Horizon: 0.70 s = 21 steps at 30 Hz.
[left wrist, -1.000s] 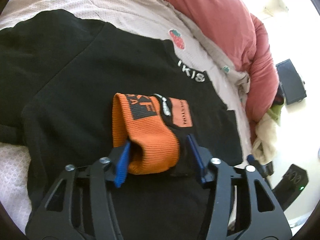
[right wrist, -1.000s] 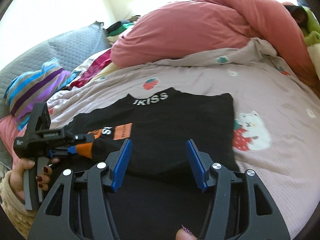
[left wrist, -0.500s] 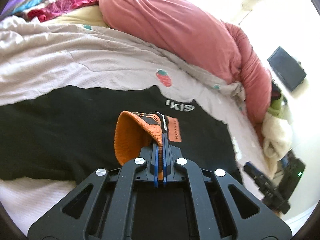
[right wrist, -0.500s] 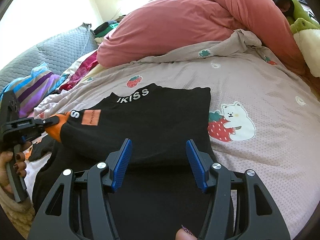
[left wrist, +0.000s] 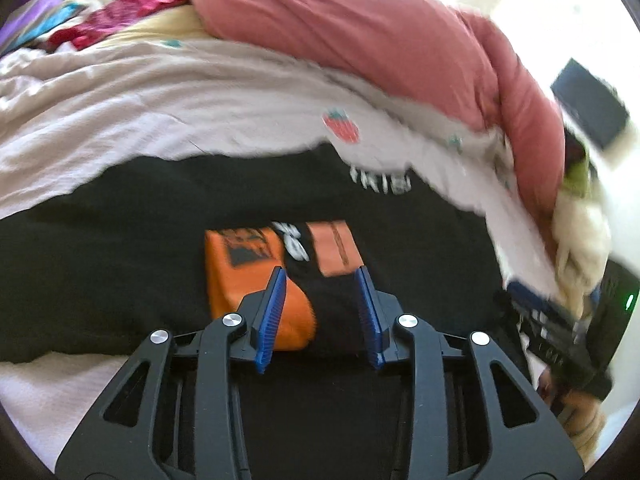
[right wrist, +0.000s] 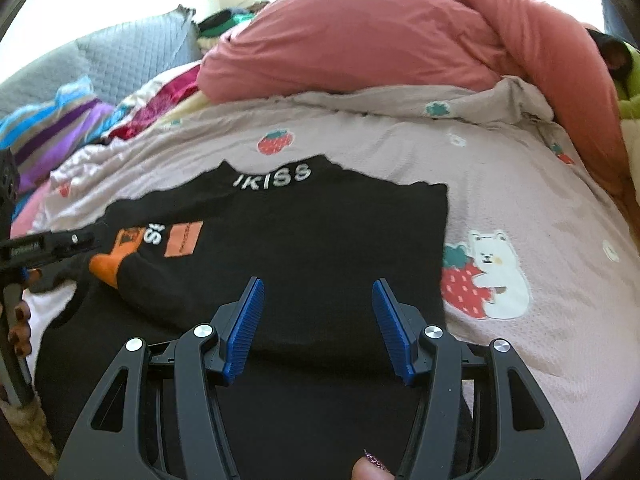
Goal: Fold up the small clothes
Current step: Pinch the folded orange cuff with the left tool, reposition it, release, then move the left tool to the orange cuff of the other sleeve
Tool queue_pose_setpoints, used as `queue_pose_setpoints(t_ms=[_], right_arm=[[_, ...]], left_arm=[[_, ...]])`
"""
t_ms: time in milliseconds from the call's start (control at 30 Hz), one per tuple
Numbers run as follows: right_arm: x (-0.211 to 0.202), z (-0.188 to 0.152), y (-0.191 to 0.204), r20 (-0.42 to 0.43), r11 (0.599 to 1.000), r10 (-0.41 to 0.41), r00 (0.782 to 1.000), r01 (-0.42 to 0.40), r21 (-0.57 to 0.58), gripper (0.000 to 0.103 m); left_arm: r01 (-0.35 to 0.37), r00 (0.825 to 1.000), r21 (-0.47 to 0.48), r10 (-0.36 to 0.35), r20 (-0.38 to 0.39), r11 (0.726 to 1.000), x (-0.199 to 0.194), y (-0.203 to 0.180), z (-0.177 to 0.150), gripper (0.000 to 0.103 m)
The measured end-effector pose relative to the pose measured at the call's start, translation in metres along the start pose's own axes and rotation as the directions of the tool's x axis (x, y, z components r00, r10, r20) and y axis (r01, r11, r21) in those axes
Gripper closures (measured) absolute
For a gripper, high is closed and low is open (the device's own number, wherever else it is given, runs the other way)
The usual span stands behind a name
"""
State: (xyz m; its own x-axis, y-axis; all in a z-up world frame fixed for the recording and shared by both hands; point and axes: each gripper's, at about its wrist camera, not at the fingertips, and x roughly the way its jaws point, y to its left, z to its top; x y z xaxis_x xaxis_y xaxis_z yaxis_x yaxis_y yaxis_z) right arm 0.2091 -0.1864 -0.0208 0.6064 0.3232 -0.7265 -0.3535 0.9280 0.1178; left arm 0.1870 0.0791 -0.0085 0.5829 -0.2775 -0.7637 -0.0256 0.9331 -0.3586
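Observation:
A black sweater (right wrist: 320,240) with white "IKISS" lettering at the collar lies flat on the bed. Its sleeve is folded across the body, and the orange cuff (left wrist: 240,272) rests on the black cloth. My left gripper (left wrist: 320,272) hovers just over the cuff. Its jaws are opening, the cuff end lies under and between them, and the pads do not press on it. The right wrist view shows the cuff (right wrist: 106,266) at the left with the left gripper (right wrist: 60,240) beside it. My right gripper (right wrist: 318,284) stands open above the sweater's lower body with nothing between its fingers.
A pink duvet (right wrist: 380,40) is heaped along the far side. The pale sheet (right wrist: 520,200) with strawberry and bear prints spreads to the right. Striped cloth (right wrist: 52,128) and a grey quilted cushion (right wrist: 120,52) lie at the far left. A person's fingertip (right wrist: 370,468) shows at the bottom.
The left gripper closed on the orange cuff, lifted it, then let go; its jaws now stand apart and the cuff lies flat on the sweater. The right gripper stayed open.

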Motion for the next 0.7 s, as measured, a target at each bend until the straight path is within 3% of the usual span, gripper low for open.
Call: queue_pose_setpoints(t_ms=[133, 233, 300, 400, 533, 700], right_arm=[[0.015, -0.007, -0.003, -0.060, 0.999, -0.050, 0.997, 0.050, -0.008, 0.048], [0.032, -0.016, -0.013, -0.131, 0.997, -0.077, 0.988, 0.080, 0.014, 0.048], [0.032, -0.020, -0.017, -0.120, 0.998, -0.061, 0.991, 0.065, 0.024, 0.048], [0.023, -0.020, -0.017, -0.097, 0.998, -0.039, 0.995, 0.043, 0.041, 0.043], [0.011, -0.018, -0.012, -0.062, 0.999, -0.023, 0.998, 0.025, 0.041, 0.041], [-0.004, -0.019, -0.004, -0.028, 0.999, 0.008, 1.000, -0.007, 0.046, 0.028]], left_arm=[[-0.089, 0.990, 0.031, 0.091, -0.106, 0.996, 0.038, 0.001, -0.020, 0.068], [-0.078, 0.993, 0.020, 0.079, -0.090, 0.997, 0.032, 0.002, -0.022, 0.068], [-0.052, 0.995, 0.005, 0.052, -0.079, 0.999, 0.026, 0.003, -0.022, 0.062], [-0.044, 0.997, -0.007, 0.044, -0.059, 0.999, 0.018, 0.005, -0.025, 0.062], [-0.050, 0.998, 0.001, 0.050, -0.028, 0.999, 0.007, 0.002, -0.024, 0.050], [-0.067, 0.998, 0.001, 0.067, 0.014, 0.998, -0.010, 0.006, -0.025, 0.041]])
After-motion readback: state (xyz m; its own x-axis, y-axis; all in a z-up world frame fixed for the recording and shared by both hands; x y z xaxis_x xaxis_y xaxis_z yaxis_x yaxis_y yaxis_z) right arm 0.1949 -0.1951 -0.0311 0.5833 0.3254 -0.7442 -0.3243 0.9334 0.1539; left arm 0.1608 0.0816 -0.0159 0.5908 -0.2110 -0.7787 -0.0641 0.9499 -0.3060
